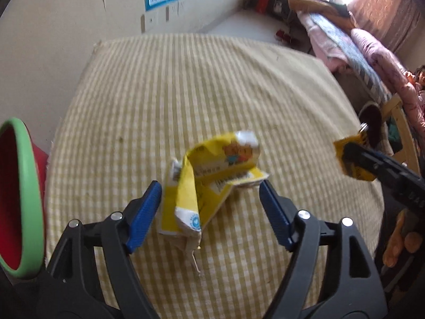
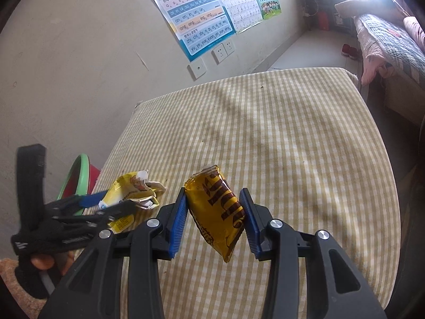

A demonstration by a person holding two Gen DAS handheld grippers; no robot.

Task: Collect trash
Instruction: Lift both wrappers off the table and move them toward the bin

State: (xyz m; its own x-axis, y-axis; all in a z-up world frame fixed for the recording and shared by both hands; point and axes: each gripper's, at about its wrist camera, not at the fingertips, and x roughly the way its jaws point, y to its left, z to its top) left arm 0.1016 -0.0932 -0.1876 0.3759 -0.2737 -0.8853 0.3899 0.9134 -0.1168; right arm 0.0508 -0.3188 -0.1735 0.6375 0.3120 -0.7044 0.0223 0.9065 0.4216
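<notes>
A crumpled yellow and white carton point(image 1: 212, 178) lies on the checked tablecloth point(image 1: 186, 85). My left gripper point(image 1: 209, 202) is open with its blue pads on either side of the carton, not touching it. It also shows in the right wrist view point(image 2: 106, 207) at the carton point(image 2: 132, 188). My right gripper point(image 2: 215, 212) is shut on a gold and brown snack wrapper point(image 2: 217, 212), held above the cloth. In the left wrist view that wrapper point(image 1: 353, 159) hangs at the right.
A red bin with a green rim point(image 1: 21, 199) stands off the table's left edge, also visible in the right wrist view point(image 2: 77, 178). A wall with posters point(image 2: 196, 13) is behind. A bed with pink bedding point(image 1: 358, 47) is at the right.
</notes>
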